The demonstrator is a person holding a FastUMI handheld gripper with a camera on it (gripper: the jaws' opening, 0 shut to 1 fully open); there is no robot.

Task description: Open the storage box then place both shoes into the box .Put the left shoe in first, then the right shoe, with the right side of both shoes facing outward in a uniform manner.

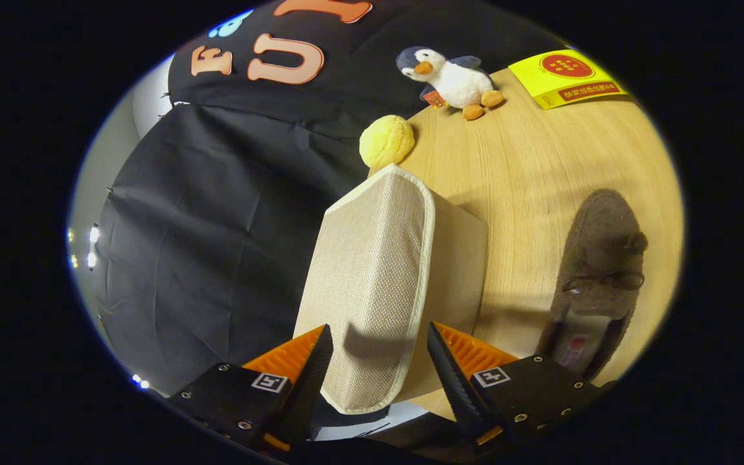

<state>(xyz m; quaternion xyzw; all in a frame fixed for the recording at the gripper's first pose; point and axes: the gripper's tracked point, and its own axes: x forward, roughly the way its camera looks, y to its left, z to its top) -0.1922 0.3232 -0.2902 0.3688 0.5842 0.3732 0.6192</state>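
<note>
The tool (378,361) is standing with its two fingers spread wide, one on each side of the near edge of the storage box (385,284). Neither finger is visibly pressing on the fabric; a gap is showing on both sides, so the tool is holding nothing. The box is a beige woven-fabric case with pale piping, resting at the corner of the wooden counter (527,168). Its broad woven panel, probably the lid, is facing the camera and appears to be lying flush against the body, so the box is judged to be closed. The straddling position suggests that the fingers are lining up to pinch the lid's rim, since opening the box is the first step of the task.

A brown slip-on shoe (595,278) is lying on the counter beside the box, to the right of the fingers, its opening toward the camera. Whether it is the left or the right shoe cannot be told.

Beyond the box, a yellow bun-shaped toy (386,141) is sitting near its far corner. Farther off, a plush penguin (453,77) and a yellow packet (566,77) are lying well apart from the work area, leaving room for the lid to swing.
</note>
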